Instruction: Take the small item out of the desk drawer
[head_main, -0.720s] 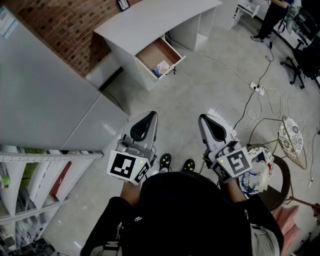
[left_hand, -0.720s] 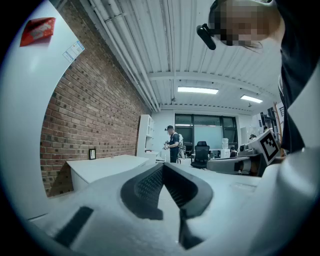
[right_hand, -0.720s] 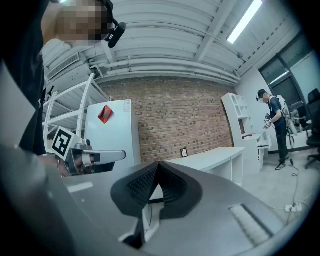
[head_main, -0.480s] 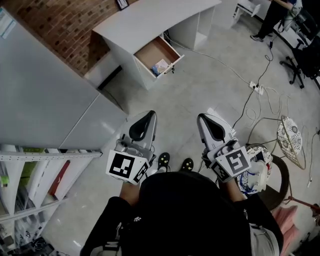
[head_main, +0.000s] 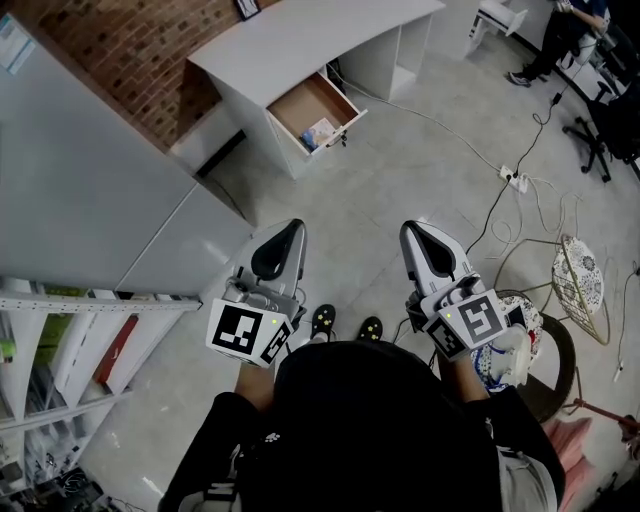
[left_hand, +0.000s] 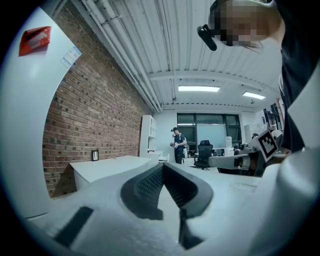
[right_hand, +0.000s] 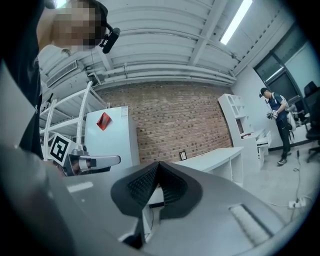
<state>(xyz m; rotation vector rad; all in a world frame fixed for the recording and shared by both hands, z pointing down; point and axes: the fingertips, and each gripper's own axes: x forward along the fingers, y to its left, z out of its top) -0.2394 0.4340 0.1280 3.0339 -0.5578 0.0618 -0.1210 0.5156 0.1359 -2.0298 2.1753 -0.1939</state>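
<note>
Jaws on both tools are pressed together with nothing between them. The left gripper (left_hand: 162, 168) shows its ribbed black pads meeting at the tip, and the right gripper (right_hand: 159, 165) shows the same.

Seen from the head view, the left gripper (head_main: 288, 230) and the right gripper (head_main: 412, 230) are held side by side with a gap between them. Both are level, with their noses aimed across the room toward the desk (head_main: 300, 40) and their marker cubes at the rear, close to the person's body. The person's shoes (head_main: 345, 325) show on the floor between the two tools.

Bare grey floor (head_main: 400, 170) lies open from the gripper tips to the desk. On the left, the tall grey cabinet (head_main: 90, 190) hems the path, its lower corner just beside the left gripper, with shelving (head_main: 60, 340) below it. On the right, a cable with a power strip (head_main: 516, 179) trails over the floor, and a round chair (head_main: 555, 355) stands near the right gripper.

The drawer (head_main: 303, 104) is pulled out of the desk and its front panel juts into the open floor. The small item (head_main: 322, 133) lies inside it against that front panel, well apart from both grippers. The brick wall (head_main: 120, 60) runs behind the desk.
</note>
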